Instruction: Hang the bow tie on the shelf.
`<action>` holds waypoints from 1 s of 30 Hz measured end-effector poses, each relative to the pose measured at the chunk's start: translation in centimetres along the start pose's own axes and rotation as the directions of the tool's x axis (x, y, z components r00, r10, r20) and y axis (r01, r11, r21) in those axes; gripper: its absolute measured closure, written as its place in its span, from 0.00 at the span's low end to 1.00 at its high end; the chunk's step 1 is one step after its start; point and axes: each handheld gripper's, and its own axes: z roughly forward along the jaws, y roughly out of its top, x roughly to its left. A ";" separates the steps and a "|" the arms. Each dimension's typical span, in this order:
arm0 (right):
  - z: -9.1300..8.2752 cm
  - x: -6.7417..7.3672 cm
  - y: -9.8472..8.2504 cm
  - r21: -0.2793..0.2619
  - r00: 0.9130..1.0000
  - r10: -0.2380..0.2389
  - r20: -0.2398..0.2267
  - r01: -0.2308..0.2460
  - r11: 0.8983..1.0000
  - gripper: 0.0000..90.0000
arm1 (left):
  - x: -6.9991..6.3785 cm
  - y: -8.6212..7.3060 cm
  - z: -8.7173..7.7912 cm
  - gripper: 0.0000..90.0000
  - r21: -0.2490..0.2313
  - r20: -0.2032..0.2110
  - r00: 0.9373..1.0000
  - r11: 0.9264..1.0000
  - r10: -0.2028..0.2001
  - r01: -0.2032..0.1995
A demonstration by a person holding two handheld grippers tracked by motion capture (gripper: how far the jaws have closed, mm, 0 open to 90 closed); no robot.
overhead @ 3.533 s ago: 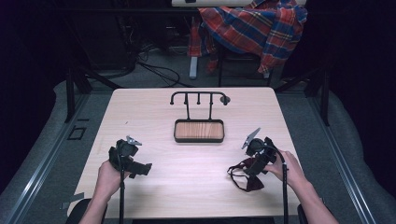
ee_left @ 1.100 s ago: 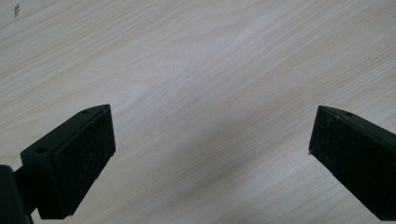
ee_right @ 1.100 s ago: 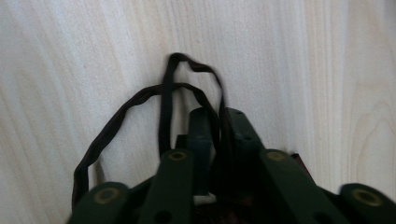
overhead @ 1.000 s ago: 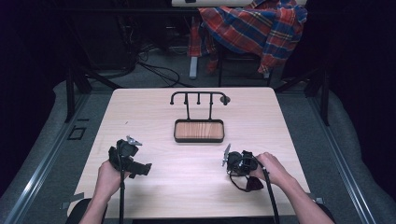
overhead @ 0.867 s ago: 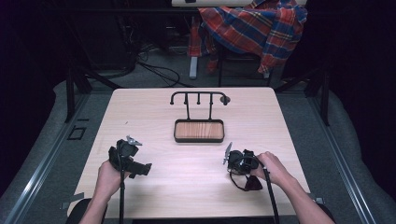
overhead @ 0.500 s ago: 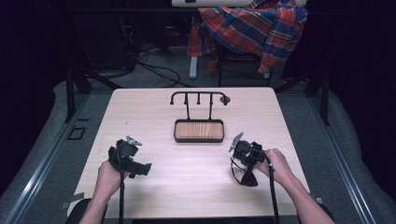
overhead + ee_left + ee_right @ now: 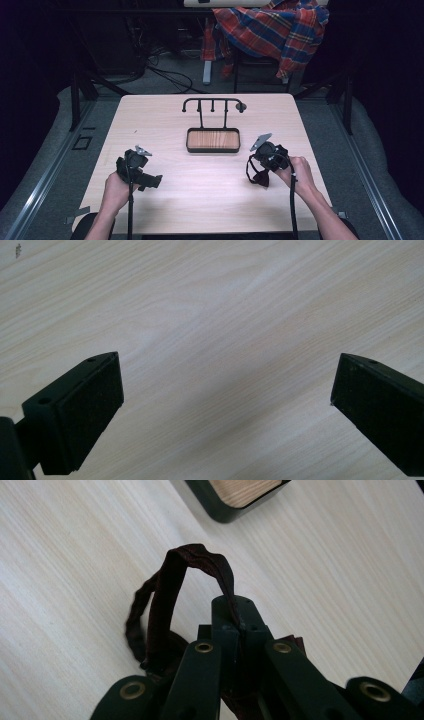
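A dark red fabric loop (image 7: 257, 176) hangs from my right gripper (image 7: 260, 167) just above the table at the right. In the right gripper view the jaws of the right gripper (image 7: 235, 605) are shut on the fabric loop (image 7: 167, 587), which arches up and to the left of them. My left gripper (image 7: 150, 180) is held low over the table at the left. In the left gripper view the left gripper (image 7: 227, 375) is open, with bare wood between its pads.
A black stand with a hooked bar (image 7: 212, 103) and a wooden tray base (image 7: 213, 140) sits mid-table, just left of the right gripper; its corner (image 7: 235, 502) shows in the right gripper view. A plaid cloth (image 7: 272, 30) lies on a chair beyond the table.
My right gripper has risen and shifted right and farther away, lifting the dark red loop with it. The left gripper has kept still.
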 end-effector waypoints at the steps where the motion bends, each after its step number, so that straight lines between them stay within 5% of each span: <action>1: -0.1 -0.1 0.0 -0.008 1.000 0.009 -0.001 -0.009 1.000 0.99 | 0.0 0.0 0.0 0.01 0.001 0.000 1.000 1.000 0.000 0.000; 5: -0.3 -0.3 0.1 -0.059 0.999 0.043 0.007 -0.043 0.997 0.99 | 0.1 0.0 -0.1 0.01 0.005 0.001 1.000 1.000 -0.001 0.001; 30: -2.3 -2.4 2.1 -0.142 0.994 0.111 0.017 -0.107 0.984 0.99 | 0.1 -0.1 0.0 0.01 0.004 0.000 1.000 1.000 0.000 0.000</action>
